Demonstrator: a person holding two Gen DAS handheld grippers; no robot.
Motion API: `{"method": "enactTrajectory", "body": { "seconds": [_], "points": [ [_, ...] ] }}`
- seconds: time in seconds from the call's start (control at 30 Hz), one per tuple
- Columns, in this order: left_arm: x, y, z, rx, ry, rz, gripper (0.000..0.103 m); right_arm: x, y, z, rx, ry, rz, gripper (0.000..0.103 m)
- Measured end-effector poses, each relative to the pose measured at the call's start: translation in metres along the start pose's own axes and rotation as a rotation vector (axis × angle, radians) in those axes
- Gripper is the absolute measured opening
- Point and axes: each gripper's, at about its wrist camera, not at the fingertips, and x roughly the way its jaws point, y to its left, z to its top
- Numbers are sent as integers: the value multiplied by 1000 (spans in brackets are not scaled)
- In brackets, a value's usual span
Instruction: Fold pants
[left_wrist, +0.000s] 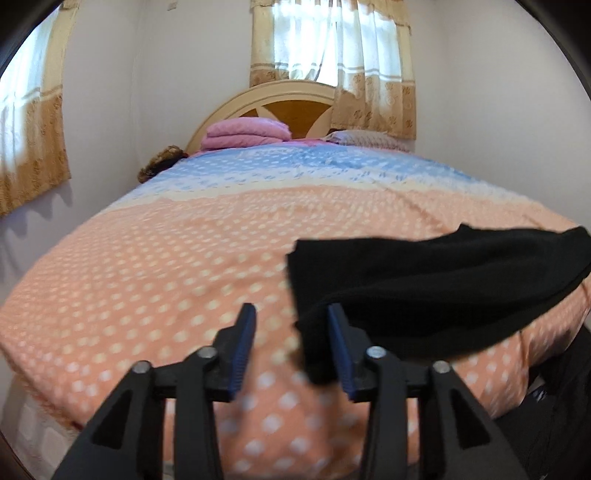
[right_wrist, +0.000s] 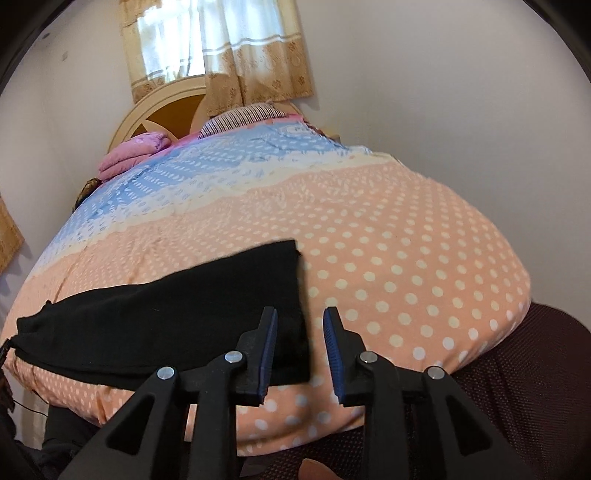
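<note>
Black pants (left_wrist: 436, 280) lie flat across the near end of the bed, on the orange dotted bedspread (left_wrist: 166, 266). In the left wrist view my left gripper (left_wrist: 291, 314) is open, and the pants' left end lies between and just past its fingers. In the right wrist view the same pants (right_wrist: 177, 317) stretch to the left. My right gripper (right_wrist: 300, 314) is open at the pants' right end. Its left finger overlaps the cloth edge. Neither gripper holds cloth.
The bedspread (right_wrist: 388, 266) turns blue toward the headboard (left_wrist: 295, 107). Folded pink bedding (left_wrist: 245, 133) and a pillow (left_wrist: 369, 138) lie at the head. Walls stand close on both sides. Curtains (left_wrist: 332, 55) hang behind. A dark maroon fabric (right_wrist: 517, 387) lies at the right foot.
</note>
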Motion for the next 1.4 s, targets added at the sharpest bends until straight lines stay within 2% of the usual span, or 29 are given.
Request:
{"method": "enactTrajectory", "body": {
  "seconds": [0.13,0.2,0.3,0.4,0.5,0.57,0.7,0.83,1.0,1.07,1.1,1.13,1.17,1.27,1.4],
  "points": [
    [-12,27,-11,-75,-2,80,47,-7,33,0,-50,-18,72,28],
    [-17,37,-14,-136,3,95,46,-7,61,0,-98,-12,133,28],
    [-26,30,-11,-164,-25,63,45,-1,109,-6,-159,24,243,28],
    [-31,11,0,-167,-64,16,45,10,179,-22,-308,68,312,28],
    [-26,-15,15,-158,-94,-35,52,21,256,-48,-463,106,410,28],
    [-19,-34,23,-145,-104,-83,52,29,305,-66,-567,119,450,28],
    [-1,-65,27,-119,-86,-139,54,38,375,-103,-739,128,502,28],
    [15,-83,19,-106,-37,-143,56,47,404,-124,-842,108,476,28],
    [27,-85,2,-106,33,-118,58,64,416,-131,-896,139,464,28],
    [25,-86,-2,-104,20,-122,58,66,419,-136,-929,116,449,28],
    [23,-85,-4,-110,17,-126,58,65,420,-137,-937,103,443,26],
    [21,-84,-4,-123,17,-133,58,64,420,-137,-935,99,437,20],
    [19,-82,-3,-135,12,-139,58,61,420,-136,-932,94,435,5],
    [12,-78,0,-151,-5,-141,58,49,419,-136,-952,73,438,2],
    [7,-70,0,-178,-17,-143,58,43,412,-143,-972,91,439,2]
  ]
}}
